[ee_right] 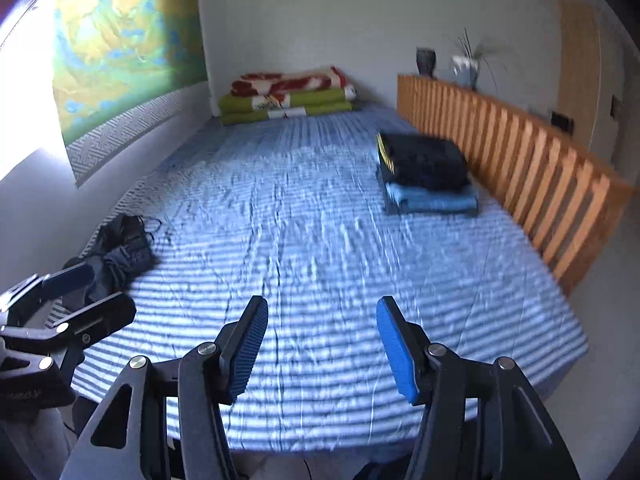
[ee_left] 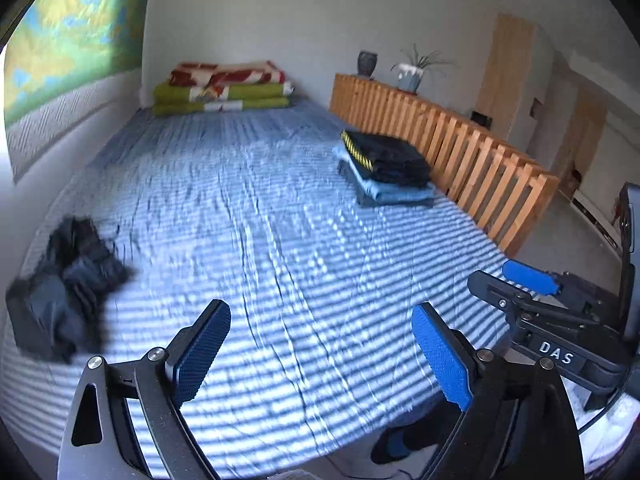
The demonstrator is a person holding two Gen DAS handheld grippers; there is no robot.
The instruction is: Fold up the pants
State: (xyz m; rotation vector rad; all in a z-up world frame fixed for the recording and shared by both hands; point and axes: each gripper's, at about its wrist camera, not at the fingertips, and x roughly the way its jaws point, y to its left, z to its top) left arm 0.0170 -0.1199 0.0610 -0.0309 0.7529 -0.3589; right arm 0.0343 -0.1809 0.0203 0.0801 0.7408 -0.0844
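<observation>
A: What is lying on the bed (ee_left: 280,208) at this moment?

B: A striped blue-and-white cover is stretching across the bed. A crumpled pair of dark pants (ee_left: 64,284) is lying near its left edge, beside the wall, touched by neither gripper. A stack of folded clothes (ee_left: 384,168) is sitting well apart, near the right edge, just beside a wooden slatted rail (ee_left: 460,148): a dark garment with a yellow-and-black band is resting on top, light blue pieces are lying beneath it.

A: And the grippers?

B: The left gripper (ee_left: 320,356) is hovering over the near end of the bed with its fingers (ee_left: 202,354) standing wide apart and nothing between them. The right gripper (ee_right: 322,354) is hovering beside it, likewise over bare cover; its fingers (ee_right: 394,354) are standing apart, with nothing between them.

A: Are any containers showing?

B: Two are standing on top of the rail at its far end. A dark vase (ee_left: 367,63) is standing there; its inside is not visible. Just beside it, a pale pot (ee_left: 412,76) is holding a thin-leaved plant.

A: What is at the head of the bed?

B: Folded blankets (ee_left: 224,88) are lying stacked against the far wall, green ones below and a red-and-cream one on top. A wall hanging (ee_right: 120,48) in greens and yellows is hanging above the left side.
</observation>
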